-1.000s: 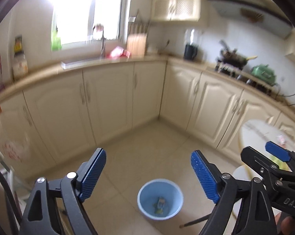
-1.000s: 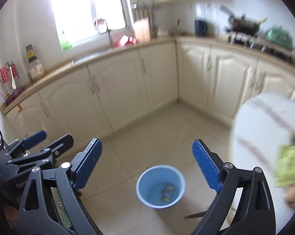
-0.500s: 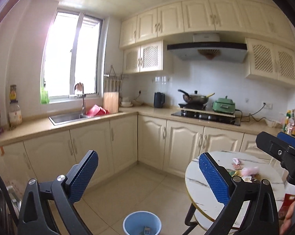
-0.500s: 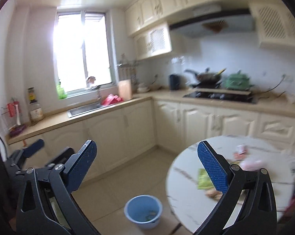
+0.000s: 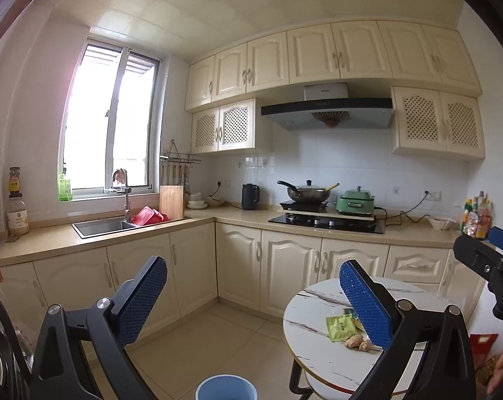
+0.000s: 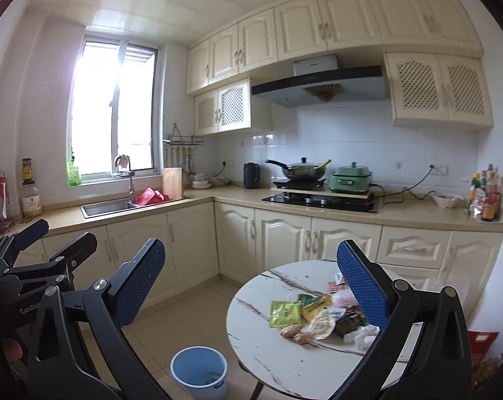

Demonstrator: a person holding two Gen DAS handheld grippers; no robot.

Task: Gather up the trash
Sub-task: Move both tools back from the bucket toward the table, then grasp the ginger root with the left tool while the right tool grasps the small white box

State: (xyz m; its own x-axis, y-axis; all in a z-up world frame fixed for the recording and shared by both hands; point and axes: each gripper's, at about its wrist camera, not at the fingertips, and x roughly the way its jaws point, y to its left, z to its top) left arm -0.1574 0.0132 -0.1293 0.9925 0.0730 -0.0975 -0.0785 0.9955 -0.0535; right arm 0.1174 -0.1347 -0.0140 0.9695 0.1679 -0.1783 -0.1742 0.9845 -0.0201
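Looking out, I see my left gripper (image 5: 251, 295) and right gripper (image 6: 251, 278) both spread wide, holding nothing. Trash (image 6: 313, 316) lies piled on the round bench (image 6: 261, 333), lower right. A blue bucket (image 6: 198, 371) stands on the floor, bottom middle.

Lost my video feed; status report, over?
Both grippers, left and right, open, empty. Trash piled on round table. Blue bin on floor beside it. Nothing in the way.

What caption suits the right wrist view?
Open right tool faces a round table of trash, blue bucket on floor.
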